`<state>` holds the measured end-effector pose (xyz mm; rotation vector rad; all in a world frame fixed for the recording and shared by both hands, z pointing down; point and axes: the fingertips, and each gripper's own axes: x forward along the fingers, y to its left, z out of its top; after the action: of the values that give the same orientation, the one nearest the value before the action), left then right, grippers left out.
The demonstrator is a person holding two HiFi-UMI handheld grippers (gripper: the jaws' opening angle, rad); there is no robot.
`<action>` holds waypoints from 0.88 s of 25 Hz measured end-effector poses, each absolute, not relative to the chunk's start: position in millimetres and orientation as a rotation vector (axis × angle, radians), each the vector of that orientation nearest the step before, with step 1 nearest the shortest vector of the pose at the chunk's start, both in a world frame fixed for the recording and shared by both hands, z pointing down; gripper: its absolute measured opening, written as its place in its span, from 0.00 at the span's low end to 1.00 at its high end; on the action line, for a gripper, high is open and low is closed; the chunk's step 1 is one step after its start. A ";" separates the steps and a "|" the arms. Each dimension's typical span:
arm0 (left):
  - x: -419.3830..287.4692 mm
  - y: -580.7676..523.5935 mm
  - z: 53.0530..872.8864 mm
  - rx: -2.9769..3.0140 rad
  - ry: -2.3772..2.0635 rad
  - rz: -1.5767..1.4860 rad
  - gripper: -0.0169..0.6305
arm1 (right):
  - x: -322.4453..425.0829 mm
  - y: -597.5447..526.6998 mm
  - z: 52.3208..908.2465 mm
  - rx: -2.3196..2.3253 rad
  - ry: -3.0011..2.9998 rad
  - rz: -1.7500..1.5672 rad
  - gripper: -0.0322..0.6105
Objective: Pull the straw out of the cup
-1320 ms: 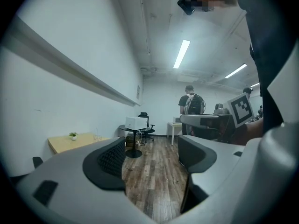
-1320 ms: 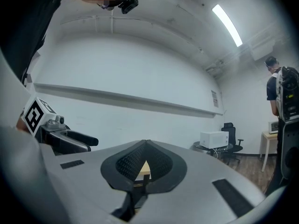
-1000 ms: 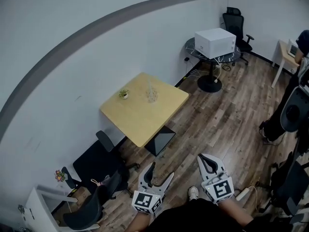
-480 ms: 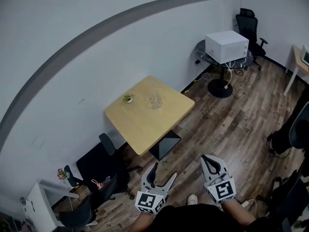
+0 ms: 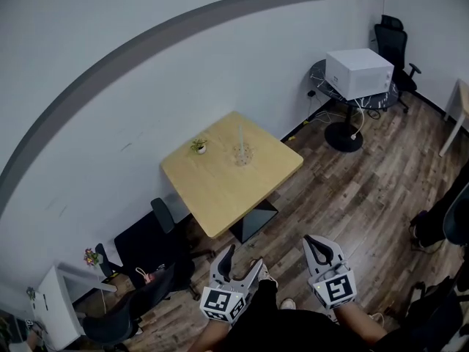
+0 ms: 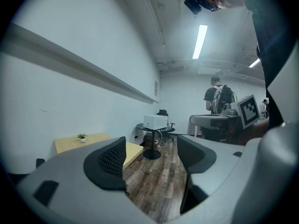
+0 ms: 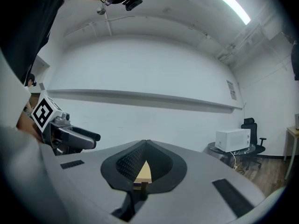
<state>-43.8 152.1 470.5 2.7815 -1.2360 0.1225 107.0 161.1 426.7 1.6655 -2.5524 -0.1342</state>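
Observation:
A clear cup [image 5: 242, 155] with a pale straw [image 5: 239, 138] standing upright in it sits on the square yellow table [image 5: 220, 185] by the wall, far ahead of me. My left gripper [image 5: 239, 263] is held low near my body, jaws open with nothing between them. My right gripper [image 5: 317, 246] is also low and away from the table, its jaws shut with tips touching and nothing held. In the left gripper view the table [image 6: 67, 143] shows at left; the cup is hidden there. The right gripper view shows a sliver of table [image 7: 144, 171] between the pads.
A small potted plant [image 5: 198, 146] stands on the table near the wall. Black chairs [image 5: 150, 246] sit left of the table. A white box [image 5: 359, 72] rests on a round black table at the right. Wood floor lies between me and the table. A person [image 6: 216, 96] stands far off.
The head view has shifted, so the table and white box now sit further right and slightly nearer. Both grippers stay low by my body, the left open, the right shut.

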 end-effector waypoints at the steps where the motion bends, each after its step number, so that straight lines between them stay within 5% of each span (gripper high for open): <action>1: -44.2 146.3 471.8 2.773 -1.240 0.119 0.58 | 107.1 155.0 428.0 1.661 -2.555 -0.131 0.08; 22: -55.0 -53.6 494.2 2.687 -1.226 0.092 0.57 | 83.0 -53.2 442.1 1.589 -2.546 -0.045 0.08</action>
<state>-55.0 -53.6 494.2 2.6872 -1.2258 0.0922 83.0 -53.2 442.1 1.5886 -2.5462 -0.0454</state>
